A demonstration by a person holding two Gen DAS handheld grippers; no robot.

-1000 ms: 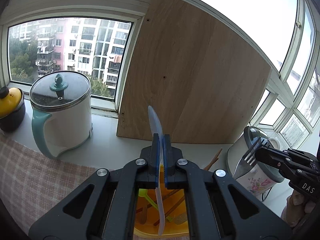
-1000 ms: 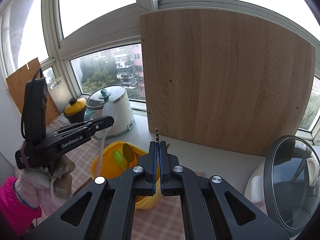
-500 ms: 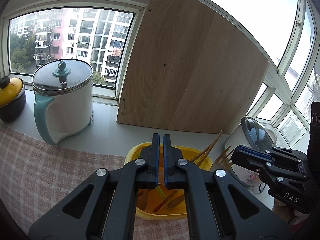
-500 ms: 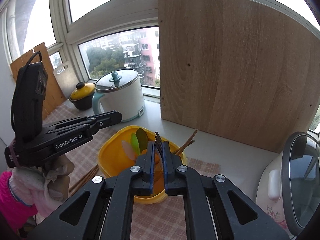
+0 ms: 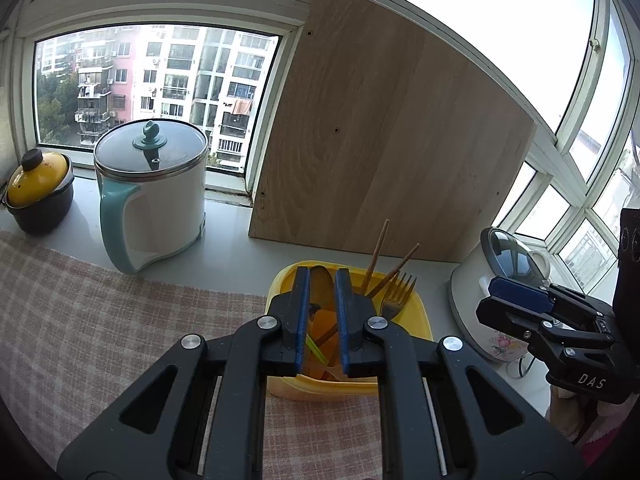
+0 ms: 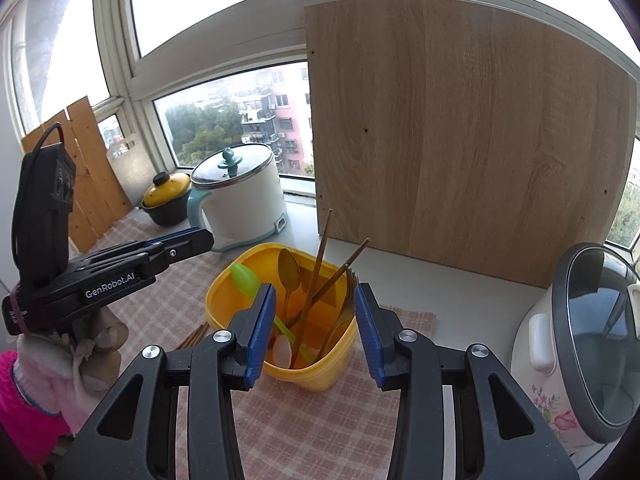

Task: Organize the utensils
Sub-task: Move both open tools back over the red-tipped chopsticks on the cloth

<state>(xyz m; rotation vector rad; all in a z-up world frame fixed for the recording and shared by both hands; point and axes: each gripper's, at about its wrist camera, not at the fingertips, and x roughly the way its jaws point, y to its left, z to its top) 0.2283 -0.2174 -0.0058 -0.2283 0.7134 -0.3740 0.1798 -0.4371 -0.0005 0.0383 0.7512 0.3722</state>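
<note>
A yellow tub (image 6: pixel 224 292) (image 5: pixel 416 312) stands on the checked cloth and holds utensils: a green spoon (image 6: pixel 245 278), a bronze spoon (image 6: pixel 289 270), a fork (image 5: pixel 396 292) (image 6: pixel 351 280), wooden chopsticks (image 6: pixel 320 256) (image 5: pixel 378 252) and a pale translucent spoon (image 6: pixel 282 350). My left gripper (image 5: pixel 322 276) is open a little and empty, just in front of the tub; it also shows in the right wrist view (image 6: pixel 192 242). My right gripper (image 6: pixel 315 292) is wide open and empty, over the tub's near side; it also shows in the left wrist view (image 5: pixel 516 294).
A white and teal electric pot (image 5: pixel 154 196) and a yellow-lidded black pot (image 5: pixel 38 192) stand on the sill at the left. A wooden board (image 5: pixel 384 152) leans on the window. A flowered rice cooker (image 6: pixel 580 352) stands at the right. More chopsticks (image 6: pixel 194 336) lie left of the tub.
The left gripper let the pale spoon go into the tub and the right gripper let the fork go into it. Both grippers have opened and drawn back.
</note>
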